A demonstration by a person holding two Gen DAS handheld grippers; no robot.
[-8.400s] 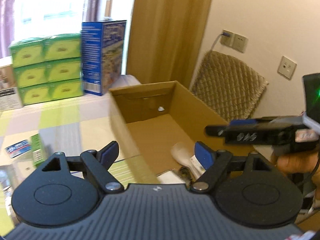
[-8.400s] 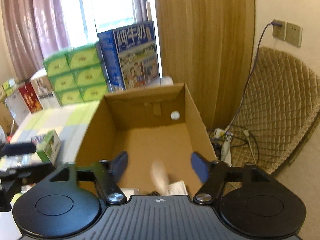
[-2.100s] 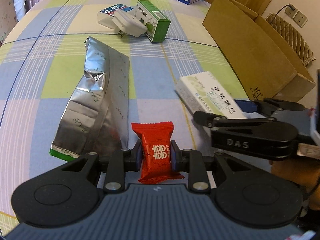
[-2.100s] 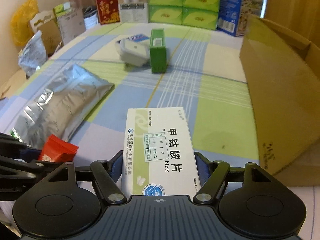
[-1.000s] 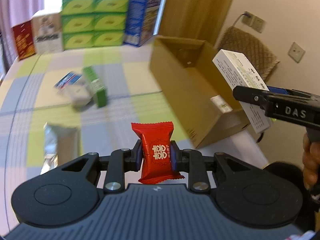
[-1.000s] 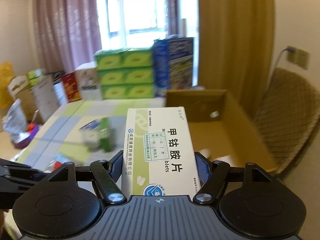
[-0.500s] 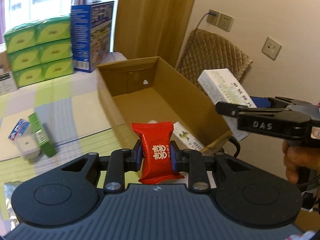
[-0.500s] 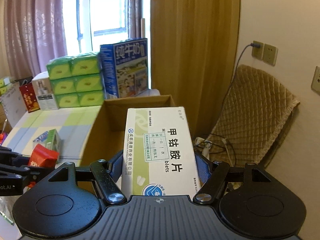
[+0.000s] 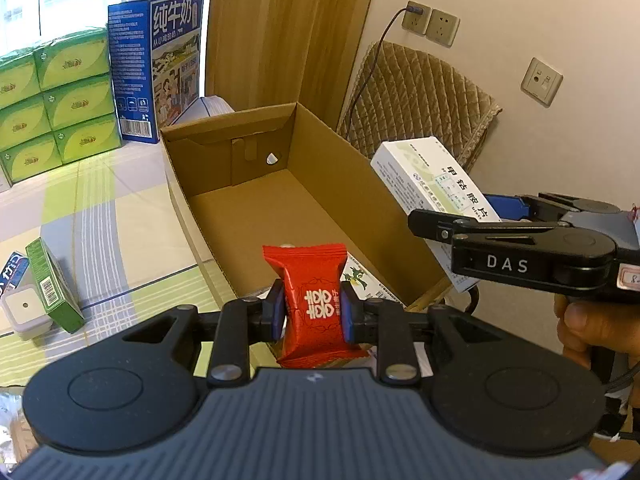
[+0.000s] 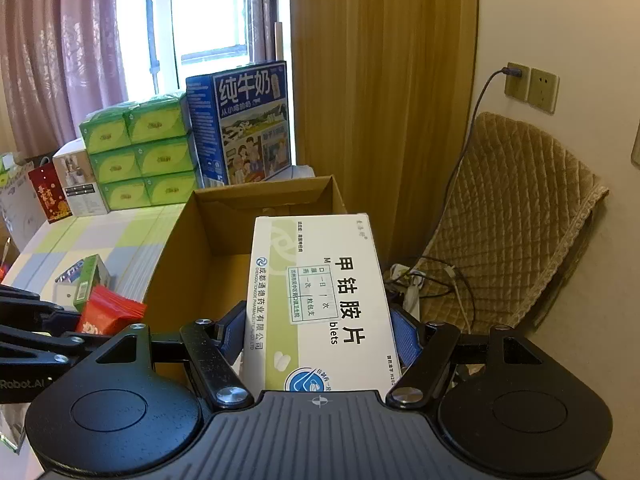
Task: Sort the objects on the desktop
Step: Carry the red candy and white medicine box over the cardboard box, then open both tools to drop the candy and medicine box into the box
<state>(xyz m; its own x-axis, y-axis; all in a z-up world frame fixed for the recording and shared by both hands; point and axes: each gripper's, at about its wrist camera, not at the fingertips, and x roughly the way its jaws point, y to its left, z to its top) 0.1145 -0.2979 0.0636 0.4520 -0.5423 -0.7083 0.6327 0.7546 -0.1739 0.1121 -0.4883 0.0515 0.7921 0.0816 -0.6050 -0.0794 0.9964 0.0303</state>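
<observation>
We hold a red packet (image 9: 310,298) clamped in the left gripper (image 9: 312,312) above the near end of the cardboard box (image 9: 256,216), ready to drop. Our right gripper (image 10: 318,334) grips a white medicine box (image 10: 320,300) over the box's right wall for the same reason.

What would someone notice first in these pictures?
A bright red candy packet pinched in the left gripper stands out, held over the near end of an open cardboard box. Just right of it, the right gripper clamps a white medicine box above the cardboard box's right wall.
</observation>
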